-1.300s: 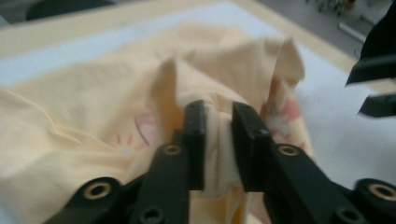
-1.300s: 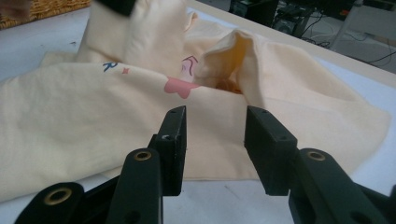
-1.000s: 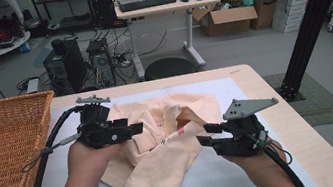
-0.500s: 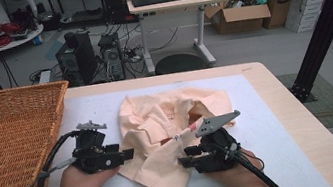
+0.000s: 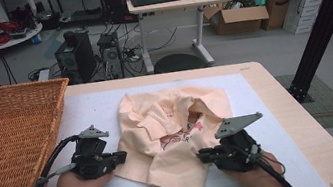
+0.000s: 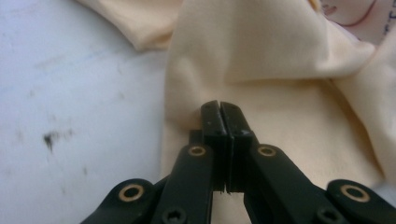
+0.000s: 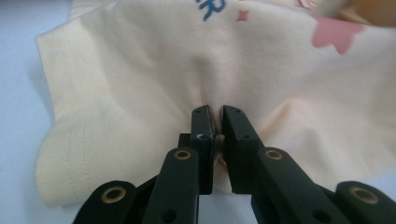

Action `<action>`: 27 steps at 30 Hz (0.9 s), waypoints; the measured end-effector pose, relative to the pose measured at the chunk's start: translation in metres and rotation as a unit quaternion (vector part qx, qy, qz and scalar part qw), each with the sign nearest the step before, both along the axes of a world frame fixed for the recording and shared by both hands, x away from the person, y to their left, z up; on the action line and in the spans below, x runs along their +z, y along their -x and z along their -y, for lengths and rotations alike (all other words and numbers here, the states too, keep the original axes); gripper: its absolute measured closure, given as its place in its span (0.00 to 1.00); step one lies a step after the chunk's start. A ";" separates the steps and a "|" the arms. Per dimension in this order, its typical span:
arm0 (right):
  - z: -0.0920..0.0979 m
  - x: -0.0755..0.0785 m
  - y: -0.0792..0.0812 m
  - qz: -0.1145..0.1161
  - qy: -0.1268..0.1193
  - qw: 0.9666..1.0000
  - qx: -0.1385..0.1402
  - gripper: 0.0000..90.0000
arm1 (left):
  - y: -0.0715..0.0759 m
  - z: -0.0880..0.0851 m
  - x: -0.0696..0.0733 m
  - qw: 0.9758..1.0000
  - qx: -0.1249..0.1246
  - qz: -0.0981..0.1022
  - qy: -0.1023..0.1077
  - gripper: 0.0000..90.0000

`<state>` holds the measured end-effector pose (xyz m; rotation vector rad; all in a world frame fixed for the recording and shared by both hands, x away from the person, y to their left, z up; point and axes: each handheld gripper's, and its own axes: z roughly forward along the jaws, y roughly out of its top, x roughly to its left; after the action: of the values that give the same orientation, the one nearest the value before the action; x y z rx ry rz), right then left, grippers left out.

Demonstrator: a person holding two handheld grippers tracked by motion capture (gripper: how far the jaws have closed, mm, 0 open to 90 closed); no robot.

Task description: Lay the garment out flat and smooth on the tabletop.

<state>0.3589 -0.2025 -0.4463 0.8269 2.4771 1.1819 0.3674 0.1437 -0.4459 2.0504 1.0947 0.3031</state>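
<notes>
Nearest the person, two hands each hold one gripper low against the white mat (image 5: 88, 121), one at either side of a single peach-coloured shirt (image 5: 174, 122) that lies crumpled in the middle of the table. The left gripper (image 6: 219, 108) has just been closing, and its jaws now stand pressed together on the shirt's left edge. The right gripper (image 7: 215, 114) has likewise been closing, and a pinched ridge of cloth stands between its almost-meeting jaws near the right hem. Gripping opposite edges at once probably lets the person lift and spread the garment evenly rather than drag it in a lump. One wicker basket (image 5: 4, 139) sits just left of the mat, likely the place for the finished shirt. Beyond the table stand one desk (image 5: 175, 3) and several cardboard boxes (image 5: 238, 16).
</notes>
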 end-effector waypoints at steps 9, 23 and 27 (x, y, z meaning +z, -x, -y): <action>0.057 0.002 0.043 0.002 -0.004 1.000 -0.030 0.91 | 0.061 -0.013 0.001 1.000 0.019 -0.004 0.003 1.00; 0.087 0.017 0.083 0.055 -0.040 0.995 -0.068 0.69 | 0.093 -0.019 0.002 0.998 0.051 0.013 0.042 0.66; 0.091 0.011 0.087 0.039 -0.044 0.995 -0.082 0.66 | 0.094 -0.023 -0.002 0.996 0.062 0.011 0.055 0.62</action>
<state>0.2720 -0.2933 -0.4356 0.9687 2.2617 1.2462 0.2731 0.1666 -0.4476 1.8820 1.2014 0.3180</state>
